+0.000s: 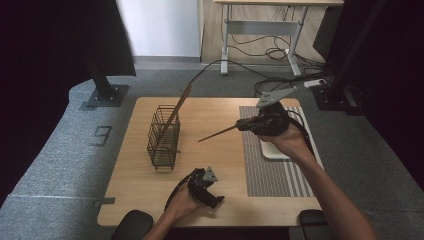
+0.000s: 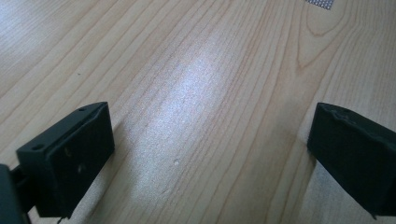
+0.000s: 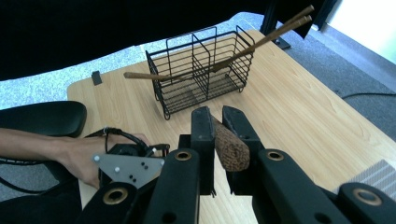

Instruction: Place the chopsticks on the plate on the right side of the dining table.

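Observation:
My right gripper (image 1: 241,125) hovers over the table's right half, shut on a brown wooden chopstick (image 1: 217,134) whose thin tip points left toward a black wire basket (image 1: 163,136). In the right gripper view the jaws (image 3: 215,114) clamp the chopstick's thick end (image 3: 231,148). Two more chopsticks (image 3: 271,35) lean out of the basket (image 3: 201,77); a further brown stick (image 3: 149,76) crosses its left side. My left gripper (image 1: 216,199) rests near the front edge, open, its jaws (image 2: 210,154) wide apart over bare wood.
A striped grey placemat (image 1: 265,170) covers the table's right side, with a white dish (image 1: 272,150) on it under my right hand. Grey carpet surrounds the wooden table (image 1: 210,115). A desk frame and cables stand at the back.

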Demonstrator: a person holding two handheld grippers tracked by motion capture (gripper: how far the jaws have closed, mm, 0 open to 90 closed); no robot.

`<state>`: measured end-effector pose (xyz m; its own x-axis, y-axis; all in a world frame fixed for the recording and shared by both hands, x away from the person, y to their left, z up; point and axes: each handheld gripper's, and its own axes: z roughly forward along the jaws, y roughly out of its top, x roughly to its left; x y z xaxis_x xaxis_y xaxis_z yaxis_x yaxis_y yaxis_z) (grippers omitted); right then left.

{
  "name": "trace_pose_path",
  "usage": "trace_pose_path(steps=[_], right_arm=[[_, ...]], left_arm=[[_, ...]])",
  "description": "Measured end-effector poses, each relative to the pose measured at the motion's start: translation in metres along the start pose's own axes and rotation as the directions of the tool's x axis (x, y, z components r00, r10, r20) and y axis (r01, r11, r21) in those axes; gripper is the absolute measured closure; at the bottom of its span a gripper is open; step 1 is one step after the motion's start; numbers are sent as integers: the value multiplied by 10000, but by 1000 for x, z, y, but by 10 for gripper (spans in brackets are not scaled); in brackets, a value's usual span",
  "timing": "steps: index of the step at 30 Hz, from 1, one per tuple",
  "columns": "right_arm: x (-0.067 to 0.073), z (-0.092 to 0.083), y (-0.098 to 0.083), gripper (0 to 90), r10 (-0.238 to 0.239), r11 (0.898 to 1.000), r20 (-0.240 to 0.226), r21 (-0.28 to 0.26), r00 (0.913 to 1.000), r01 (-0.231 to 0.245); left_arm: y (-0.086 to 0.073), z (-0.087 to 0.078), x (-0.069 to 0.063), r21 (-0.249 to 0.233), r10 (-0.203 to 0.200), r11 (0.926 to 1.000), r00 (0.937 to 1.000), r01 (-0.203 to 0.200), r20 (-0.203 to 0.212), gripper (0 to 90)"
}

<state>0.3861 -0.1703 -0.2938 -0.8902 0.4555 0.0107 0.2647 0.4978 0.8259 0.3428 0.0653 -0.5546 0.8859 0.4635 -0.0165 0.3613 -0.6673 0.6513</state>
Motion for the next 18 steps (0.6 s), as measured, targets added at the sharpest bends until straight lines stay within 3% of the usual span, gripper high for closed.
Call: trace_pose_path(steps=[18], right_arm=[[-3, -21, -41, 824, 382, 9985, 150, 389, 9992, -388]], left_arm=[[1, -34, 20, -836, -126, 9965, 9994, 97, -333, 119]])
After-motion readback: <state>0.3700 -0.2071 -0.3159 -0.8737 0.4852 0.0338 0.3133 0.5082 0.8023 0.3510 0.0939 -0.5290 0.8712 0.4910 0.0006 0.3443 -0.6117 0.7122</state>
